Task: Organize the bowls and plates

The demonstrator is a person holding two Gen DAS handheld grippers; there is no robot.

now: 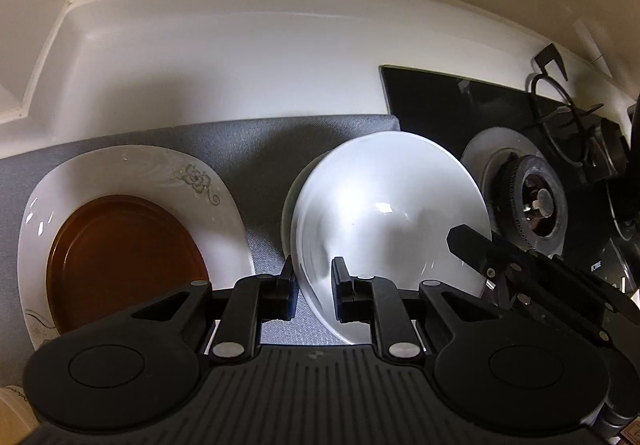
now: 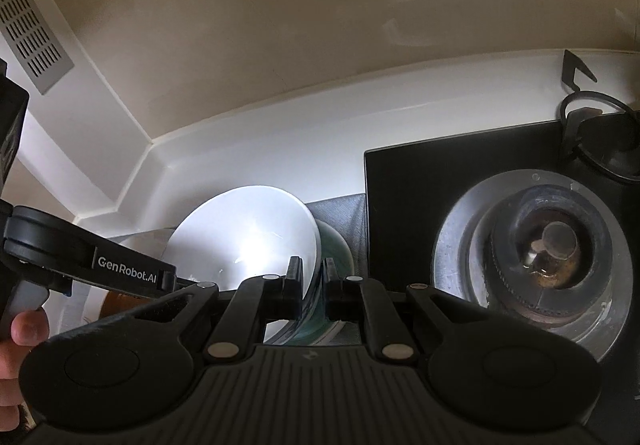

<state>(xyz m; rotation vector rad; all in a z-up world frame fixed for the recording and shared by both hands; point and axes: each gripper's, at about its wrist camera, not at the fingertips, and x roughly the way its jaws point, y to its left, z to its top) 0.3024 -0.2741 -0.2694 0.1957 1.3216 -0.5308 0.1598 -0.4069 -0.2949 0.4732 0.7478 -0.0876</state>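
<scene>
A white bowl (image 1: 384, 213) hangs tilted over the grey mat (image 1: 260, 149), held by both grippers. My left gripper (image 1: 314, 279) is shut on its near rim. My right gripper (image 1: 472, 249) reaches in from the right and touches the opposite rim. In the right wrist view the right gripper (image 2: 313, 281) is shut on the white bowl (image 2: 248, 241), whose outer side looks green. The left gripper (image 2: 172, 279) comes in from the left. On the mat at left, a brown plate (image 1: 124, 257) lies on a white flower-patterned plate (image 1: 192, 181).
A black glass hob (image 1: 432, 97) lies right of the mat with a gas burner (image 1: 532, 201) and a pot support (image 1: 560, 113). A white counter and beige wall are behind. A vent grille (image 2: 28, 17) is on the left wall. A hand (image 2: 24, 329) shows at lower left.
</scene>
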